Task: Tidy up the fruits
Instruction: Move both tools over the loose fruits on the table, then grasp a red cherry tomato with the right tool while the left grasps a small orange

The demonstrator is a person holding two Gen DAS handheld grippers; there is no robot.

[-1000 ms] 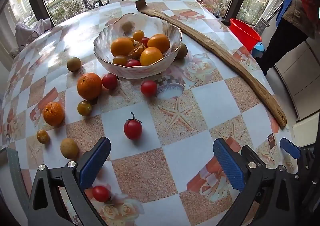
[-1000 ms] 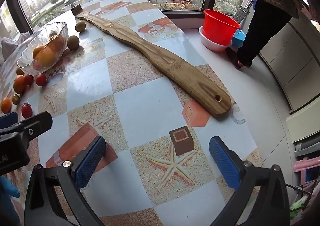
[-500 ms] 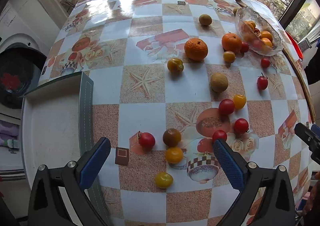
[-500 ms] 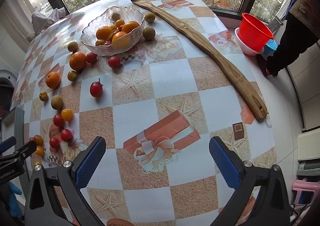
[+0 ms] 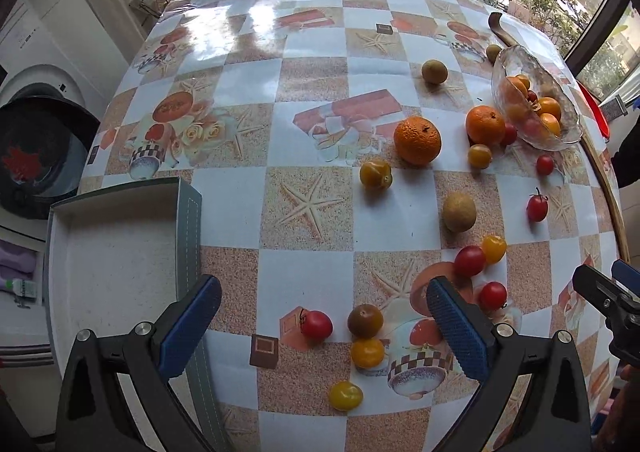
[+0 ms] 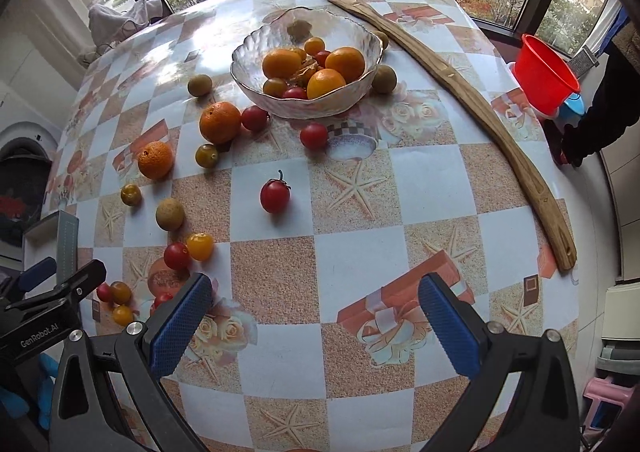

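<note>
The left gripper [image 5: 322, 326] had been swung from the clear glass bowl [image 6: 306, 108] toward the small loose tomatoes [image 5: 316, 324] at its 12 o'clock; a pick seemed prepared. Both grippers were kept wide and empty. The right gripper [image 6: 314, 322] now faced the bowl at 12 o'clock.

White lettering "GenRobot.AI" stood on the black body of the left gripper [image 6: 52, 284], at eight o'clock in the right wrist view.
</note>
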